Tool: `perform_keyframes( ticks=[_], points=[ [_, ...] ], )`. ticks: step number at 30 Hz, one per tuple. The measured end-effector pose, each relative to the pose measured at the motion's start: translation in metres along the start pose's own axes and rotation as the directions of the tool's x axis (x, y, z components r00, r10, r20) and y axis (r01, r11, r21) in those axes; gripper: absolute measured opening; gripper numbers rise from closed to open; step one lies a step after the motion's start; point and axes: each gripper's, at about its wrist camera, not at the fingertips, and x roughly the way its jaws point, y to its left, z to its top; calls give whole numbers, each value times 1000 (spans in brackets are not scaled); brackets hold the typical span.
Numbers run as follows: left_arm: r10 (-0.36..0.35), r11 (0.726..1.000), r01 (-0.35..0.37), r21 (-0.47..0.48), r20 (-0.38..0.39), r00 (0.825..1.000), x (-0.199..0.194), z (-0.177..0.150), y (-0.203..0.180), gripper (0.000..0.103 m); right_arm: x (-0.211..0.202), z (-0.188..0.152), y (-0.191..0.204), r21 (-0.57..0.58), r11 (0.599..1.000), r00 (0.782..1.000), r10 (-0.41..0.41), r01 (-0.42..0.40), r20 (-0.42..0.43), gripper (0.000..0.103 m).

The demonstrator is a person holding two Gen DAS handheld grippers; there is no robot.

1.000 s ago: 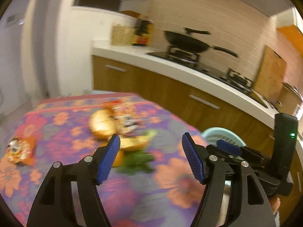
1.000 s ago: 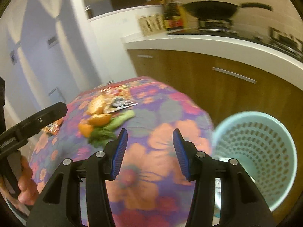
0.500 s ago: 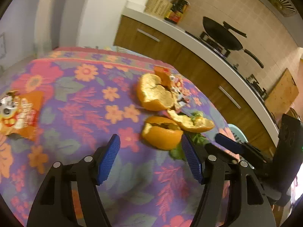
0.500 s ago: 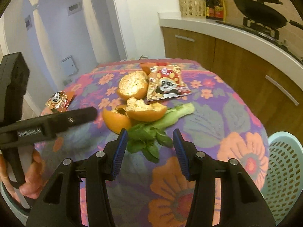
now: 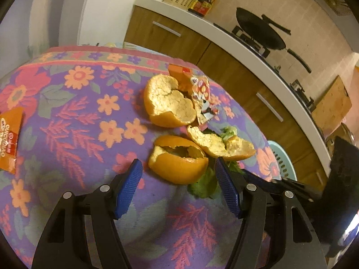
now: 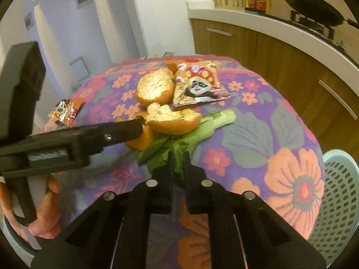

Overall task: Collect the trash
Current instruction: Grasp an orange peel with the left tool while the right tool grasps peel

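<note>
Green leafy vegetable (image 6: 179, 150) pinched in the closed right tongs (image 6: 178, 170).

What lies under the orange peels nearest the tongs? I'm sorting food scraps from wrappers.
A leafy green vegetable lies under the two nearest orange peel pieces; its pale stalk sticks out on the floral tablecloth. Anything else beneath is hidden.

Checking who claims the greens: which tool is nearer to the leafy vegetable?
Right. The right tool is shut on the leaves of the leafy vegetable. The left tool stands open around the nearest orange peel, beside the greens.
</note>
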Motion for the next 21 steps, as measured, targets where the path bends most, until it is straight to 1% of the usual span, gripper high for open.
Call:
perform_keyframes(
  ticks=[1, 2, 8, 11, 15, 16, 17, 21],
  points=[
    [7, 1000, -7, 10, -8, 1000, 3, 0, -3, 65, -3, -2, -2, 9, 1000, 1000, 1, -2, 4, 4],
    [14, 1000, -14, 17, -12, 1000, 6, -1, -5, 65, -8, -5, -7, 23, 1000, 1000, 5, -5, 12, 1],
    [105, 991, -105, 81, -6, 994, 14, 0, -21, 65, -34, -23, -31, 66, 998, 999, -3, 0, 36, 1],
    [135, 986, -134, 99, -1, 991, 18, 1, -25, 64, -44, -26, -41, 66, 998, 999, -5, 2, 40, 1],
    [177, 977, -178, 116, 13, 984, 20, 0, -28, 47, -53, -30, -50, 71, 997, 999, -26, 22, 45, 1],
    [173, 978, -174, 115, 16, 985, 19, 0, -27, 43, -55, -31, -52, 78, 997, 999, -23, 20, 47, 1],
    [160, 981, -161, 112, 17, 987, 17, 0, -26, 36, -57, -31, -54, 84, 996, 998, -25, 21, 50, 1],
    [140, 986, -142, 91, 30, 990, 14, -1, -22, 24, -61, -32, -53, 75, 997, 999, -21, 17, 50, 1]
  ],
)
